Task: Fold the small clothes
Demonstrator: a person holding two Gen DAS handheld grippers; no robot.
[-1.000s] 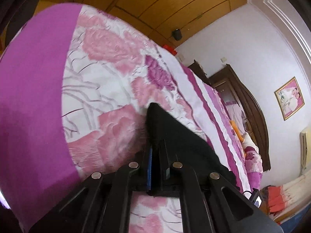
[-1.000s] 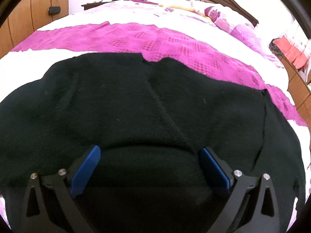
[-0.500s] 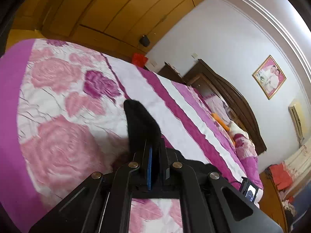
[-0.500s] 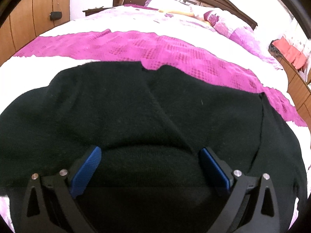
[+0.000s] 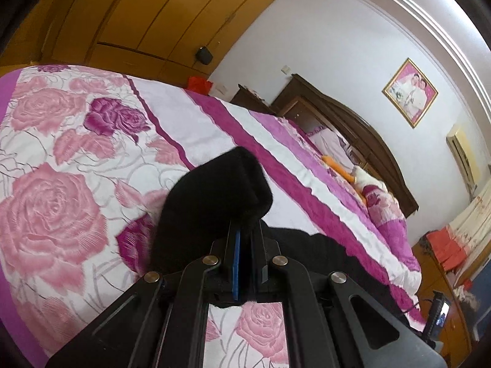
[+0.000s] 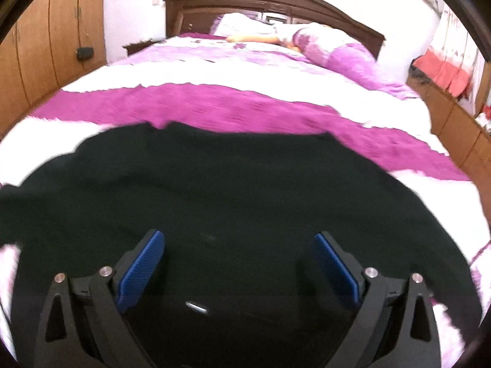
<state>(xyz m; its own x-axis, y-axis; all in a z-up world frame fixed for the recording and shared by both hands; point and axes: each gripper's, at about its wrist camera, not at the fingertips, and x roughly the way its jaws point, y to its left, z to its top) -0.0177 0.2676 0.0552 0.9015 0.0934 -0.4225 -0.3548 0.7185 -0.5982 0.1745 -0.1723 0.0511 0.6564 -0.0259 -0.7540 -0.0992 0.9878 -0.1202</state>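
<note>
Left claw lifts a black sleeve end for the fold; right claw waits released over the garment.

The left claw (image 5: 244, 245) is clenched on a cuff-like end of the black garment (image 6: 245, 190), raised off the rose-patterned bedspread (image 5: 55, 202). The body of the garment lies spread on the bed, just short of its magenta band (image 6: 214, 104). To fold well, I judge this end should travel inward over the body, kept taut and low, and land flat and square. The right claw (image 6: 239, 263) hovers above the cloth with jaws wide apart and nothing pinched, free to pin the body against dragging.
</note>
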